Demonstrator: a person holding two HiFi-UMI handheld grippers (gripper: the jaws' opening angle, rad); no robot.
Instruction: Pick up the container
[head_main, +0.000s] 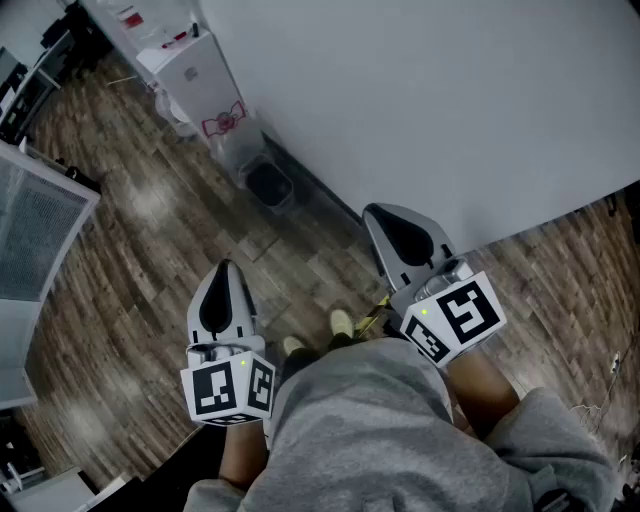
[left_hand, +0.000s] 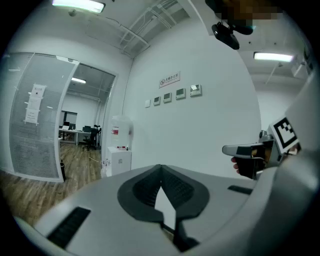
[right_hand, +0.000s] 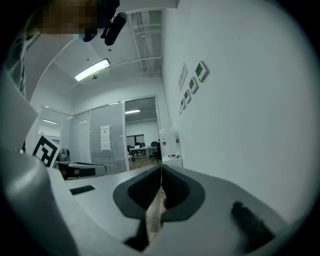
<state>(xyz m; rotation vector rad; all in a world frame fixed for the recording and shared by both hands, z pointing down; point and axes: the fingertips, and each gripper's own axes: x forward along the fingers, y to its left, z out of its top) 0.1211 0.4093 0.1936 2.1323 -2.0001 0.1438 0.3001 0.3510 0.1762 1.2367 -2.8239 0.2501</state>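
Both grippers are held level at waist height, facing a white wall (head_main: 430, 100). My left gripper (head_main: 222, 266) is shut, its dark pads meeting at the tips (left_hand: 160, 166) with nothing between them. My right gripper (head_main: 377, 211) is held further forward and closer to the wall; its jaws also meet with nothing between them (right_hand: 161, 167). Each gripper shows in the other's view: the right gripper (left_hand: 250, 150) and the left gripper (right_hand: 82, 169). A small open bin (head_main: 267, 183) stands on the wooden floor against the wall, well ahead of both grippers. I see no other container.
A white water dispenser cabinet (head_main: 195, 70) stands by the wall beyond the bin, also seen as the dispenser (left_hand: 120, 145). A glass partition (head_main: 35, 225) is on the left, with office desks behind it. Wall panels (left_hand: 175, 93) hang high on the wall. My shoes (head_main: 340, 325) are on the wood floor.
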